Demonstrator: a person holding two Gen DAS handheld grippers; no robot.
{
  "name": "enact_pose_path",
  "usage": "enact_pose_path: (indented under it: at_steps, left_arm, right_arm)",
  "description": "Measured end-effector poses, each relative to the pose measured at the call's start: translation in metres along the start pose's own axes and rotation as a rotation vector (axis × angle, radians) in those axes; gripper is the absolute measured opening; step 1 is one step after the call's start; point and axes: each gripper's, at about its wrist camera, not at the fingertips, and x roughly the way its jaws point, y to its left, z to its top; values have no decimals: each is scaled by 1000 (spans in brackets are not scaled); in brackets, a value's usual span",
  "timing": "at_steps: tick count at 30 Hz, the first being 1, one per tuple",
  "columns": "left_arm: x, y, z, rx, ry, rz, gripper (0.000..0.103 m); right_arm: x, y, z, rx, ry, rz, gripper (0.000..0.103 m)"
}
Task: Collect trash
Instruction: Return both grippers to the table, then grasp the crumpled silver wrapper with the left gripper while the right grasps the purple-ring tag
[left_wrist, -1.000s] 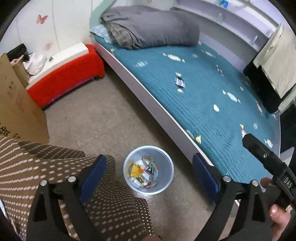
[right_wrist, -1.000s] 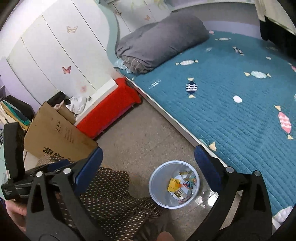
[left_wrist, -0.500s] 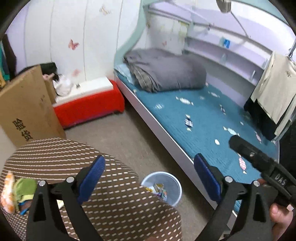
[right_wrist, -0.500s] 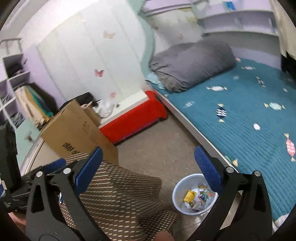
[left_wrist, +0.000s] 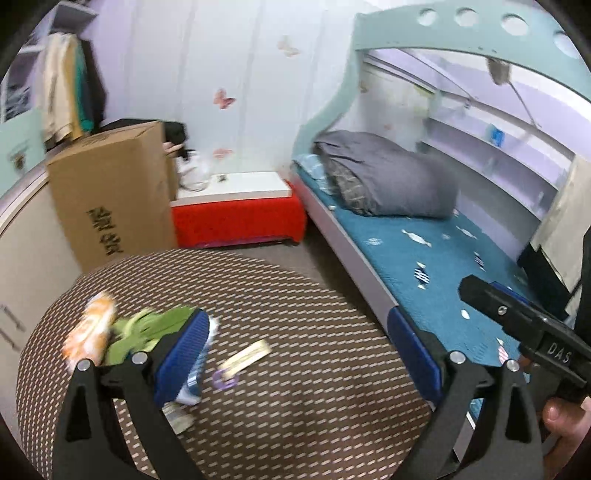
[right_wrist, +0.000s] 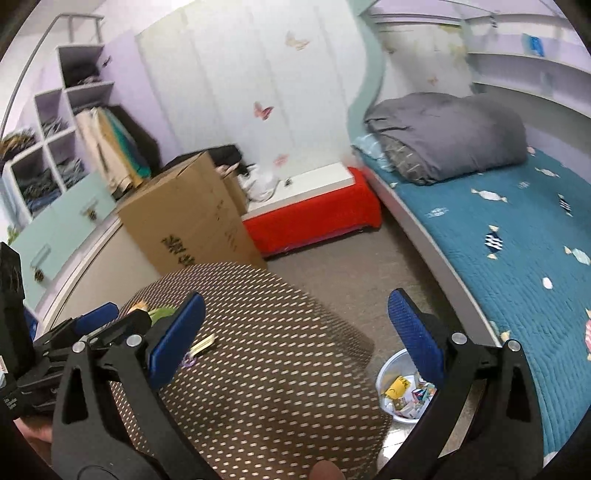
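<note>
The trash lies scattered on a round brown table (left_wrist: 295, 332) with a pale dash pattern: an orange-and-white wrapper (left_wrist: 90, 332) at about nine o'clock on the tabletop in the left wrist view, a crumpled green wrapper (left_wrist: 147, 330) touching it on its three o'clock side, a flat yellowish strip (left_wrist: 247, 354) nearer the middle, a small purple scrap (left_wrist: 223, 380) just below that strip, and a white-and-blue packet (left_wrist: 192, 384) partly hidden behind a blue pad. All of it is blurred, so I cannot read any print. The left gripper (left_wrist: 295, 350) hangs over the table with its jaws spread wide and nothing between them, its left pad just in front of the green wrapper. The right gripper (right_wrist: 295, 332) is likewise released, spread wide above the table's near edge and holding nothing. On the floor at five o'clock from the table, in the right wrist view, stands a pale round bin (right_wrist: 386, 376) with colourful scraps inside, close to the bed's edge. Beyond the table, at about eleven o'clock, sits a cardboard box (right_wrist: 184, 214), and at one o'clock a red bench (right_wrist: 314, 218) with a white top. The bed (right_wrist: 498, 221) with its teal quilt runs along the three o'clock side, a folded grey duvet (right_wrist: 450, 133) at its far end
</note>
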Motion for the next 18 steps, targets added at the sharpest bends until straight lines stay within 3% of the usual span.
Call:
enact_pose_path:
  at_steps: [10,18]
  left_arm:
    - [-9,91,-53,-130,48,146,95]
    - [20,122,-83,-151,145,205,95]
  right_arm:
    - [30,47,-27,-75,96,63,97]
    - [47,62,-48,-88,161,85,97]
